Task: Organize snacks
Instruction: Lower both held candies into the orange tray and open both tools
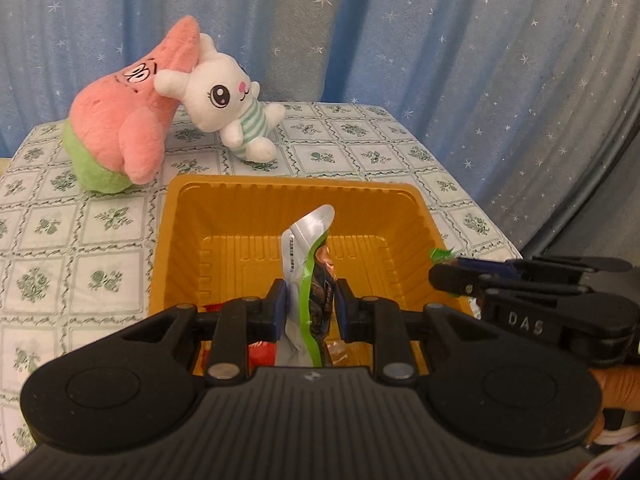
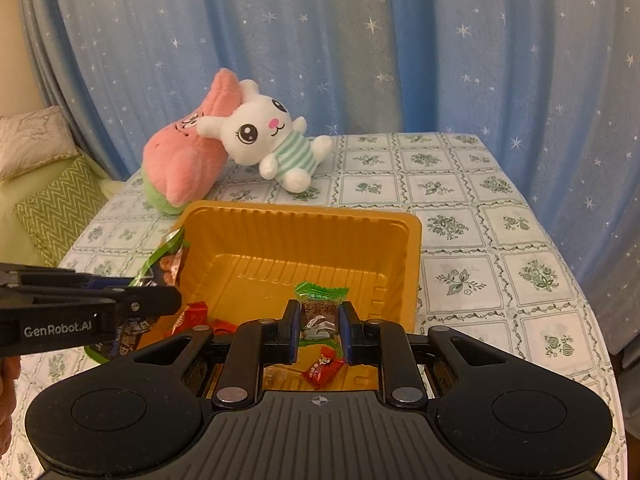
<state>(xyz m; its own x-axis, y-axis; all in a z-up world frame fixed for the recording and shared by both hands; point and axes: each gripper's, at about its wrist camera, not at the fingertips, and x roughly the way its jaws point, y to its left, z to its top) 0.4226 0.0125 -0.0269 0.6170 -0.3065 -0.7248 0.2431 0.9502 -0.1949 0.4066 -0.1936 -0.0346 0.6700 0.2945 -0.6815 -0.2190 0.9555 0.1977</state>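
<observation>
An orange plastic tray sits on the tablecloth. My left gripper is shut on a green, silver and black snack packet, held upright over the tray's near part; the packet also shows at the tray's left rim in the right wrist view. My right gripper is shut on a green-topped brown candy, held over the tray's near edge. Red wrapped candies lie in the tray's near part. The right gripper shows from the side in the left wrist view.
A pink star plush and a white bunny plush lie on the table behind the tray. Blue starry curtain hangs behind. A bed with pillows is at the left. The table edge runs at right.
</observation>
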